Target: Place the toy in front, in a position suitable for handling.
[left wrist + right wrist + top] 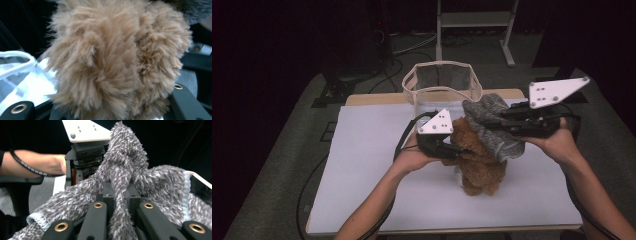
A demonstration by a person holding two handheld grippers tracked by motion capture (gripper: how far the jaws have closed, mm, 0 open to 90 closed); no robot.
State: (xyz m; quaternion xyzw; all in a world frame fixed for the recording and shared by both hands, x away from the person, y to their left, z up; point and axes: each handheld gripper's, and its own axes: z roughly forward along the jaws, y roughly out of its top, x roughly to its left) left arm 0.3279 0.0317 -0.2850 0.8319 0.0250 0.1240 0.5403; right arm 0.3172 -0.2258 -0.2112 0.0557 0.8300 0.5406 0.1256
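Left gripper (451, 149) fingers clamp the fluffy brown plush toy (479, 162) mid-worktop; right gripper (492, 123) fingers pinch the grey fuzzy cloth (492, 125) at its 1 o'clock. Thin pinch, so the cloth could slip free short of the clear mesh basket (439, 82) at 12.

Counted on the table: two soft items, one bag, two grippers

We count one brown fuzzy plush (479, 162), one grey fluffy cloth (493, 122), and one clear bag with white trim (439, 82) standing at the far edge of one white table (362, 175). We count two grippers, one per hand: the left gripper (451, 149), its jaws closed on the plush, and the right gripper (494, 122), its jaws clamped on the cloth. Each carries one grey three-cornered plate, making two plates, and we see two forearms.
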